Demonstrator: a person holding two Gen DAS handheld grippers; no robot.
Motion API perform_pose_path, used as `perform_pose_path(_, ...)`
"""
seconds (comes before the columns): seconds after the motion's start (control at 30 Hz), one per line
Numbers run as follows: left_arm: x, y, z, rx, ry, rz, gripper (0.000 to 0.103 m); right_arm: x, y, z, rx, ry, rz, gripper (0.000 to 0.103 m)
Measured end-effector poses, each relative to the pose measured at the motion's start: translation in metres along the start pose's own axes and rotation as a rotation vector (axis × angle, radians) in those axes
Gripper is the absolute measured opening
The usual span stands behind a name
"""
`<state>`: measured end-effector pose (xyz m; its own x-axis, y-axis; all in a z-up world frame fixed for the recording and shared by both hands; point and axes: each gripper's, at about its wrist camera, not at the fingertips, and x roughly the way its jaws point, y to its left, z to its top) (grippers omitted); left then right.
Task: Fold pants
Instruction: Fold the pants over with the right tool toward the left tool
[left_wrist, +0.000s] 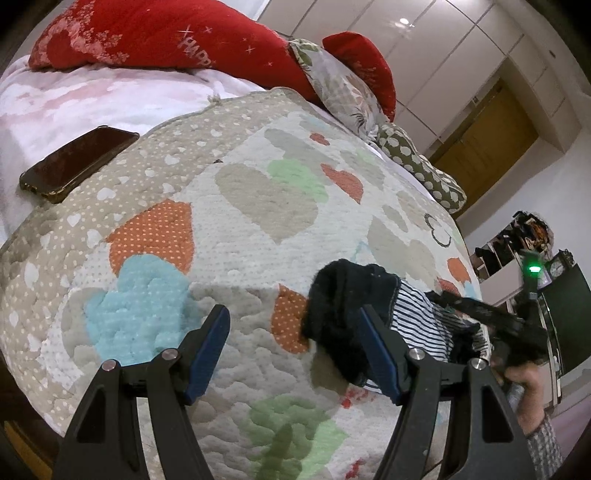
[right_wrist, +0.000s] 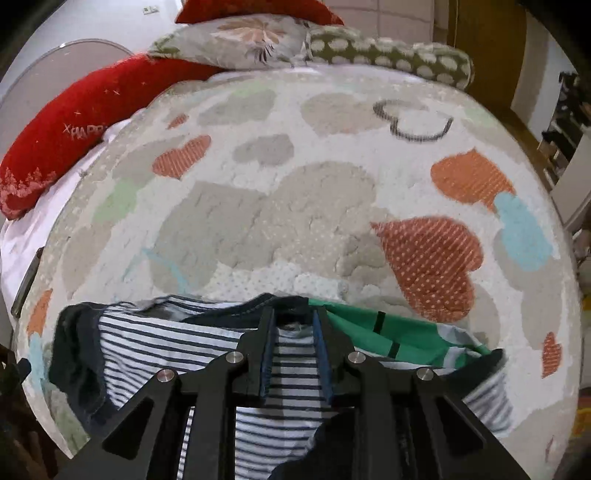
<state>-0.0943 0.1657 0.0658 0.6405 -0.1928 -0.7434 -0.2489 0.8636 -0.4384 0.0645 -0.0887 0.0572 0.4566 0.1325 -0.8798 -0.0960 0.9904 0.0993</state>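
Note:
The pants (right_wrist: 155, 332) are navy-and-white striped with dark navy trim and a green panel (right_wrist: 406, 332). They lie bunched on the near part of the heart-patterned quilt (right_wrist: 295, 184). My right gripper (right_wrist: 293, 314) is shut on the pants, with striped cloth and a navy edge pinched between its blue pads. In the left wrist view the pants (left_wrist: 343, 295) show as a dark bunch with stripes behind it. My left gripper (left_wrist: 291, 317) stands open over bare quilt, its right finger (left_wrist: 376, 343) just in front of that dark bunch. A hand (left_wrist: 524, 376) holds the right gripper (left_wrist: 476, 314).
A dark phone (left_wrist: 77, 162) lies at the quilt's left edge on the pink sheet. Red pillows (left_wrist: 166, 40), a floral pillow (left_wrist: 343, 85) and a dotted cushion (left_wrist: 417, 166) line the head of the bed. Shelves (left_wrist: 517, 240) stand past the bed's right edge.

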Motion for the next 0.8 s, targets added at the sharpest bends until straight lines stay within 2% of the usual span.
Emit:
perform_pose_path(0.1,-0.001,0.008,0.002,-0.033,-0.003,0.0,0.07,-0.026,0.016,0.001,0.002,-0.05,0.024,0.027)
perform_pose_path(0.17,-0.006,0.015,0.004,-0.047,-0.017,0.003,0.07,-0.034,0.032,0.002,0.003,-0.018,0.12,0.032)
perform_pose_path(0.27,-0.013,0.024,0.005,-0.062,-0.035,0.011,0.07,-0.037,0.071,-0.001,-0.016,0.064,0.287,0.046)
perform_pose_path(0.37,-0.015,0.034,0.005,-0.078,-0.038,0.011,0.07,-0.028,0.105,-0.004,-0.053,0.125,0.345,0.05)
perform_pose_path(0.47,-0.014,0.041,0.004,-0.094,-0.028,0.006,0.07,-0.013,0.138,-0.007,-0.105,0.175,0.323,0.052)
perform_pose_path(0.53,-0.013,0.045,0.002,-0.1,-0.019,0.001,0.07,0.0,0.157,-0.009,-0.142,0.205,0.273,0.054)
perform_pose_path(0.6,-0.012,0.046,0.0,-0.095,-0.014,-0.004,0.07,0.015,0.17,-0.007,-0.17,0.237,0.221,0.058)
perform_pose_path(0.73,-0.007,0.042,-0.005,-0.077,0.004,-0.027,0.07,0.04,0.187,-0.003,-0.188,0.304,0.135,0.074)
perform_pose_path(0.8,-0.004,0.038,-0.008,-0.064,0.018,-0.041,0.07,0.052,0.197,-0.001,-0.217,0.354,0.076,0.075)
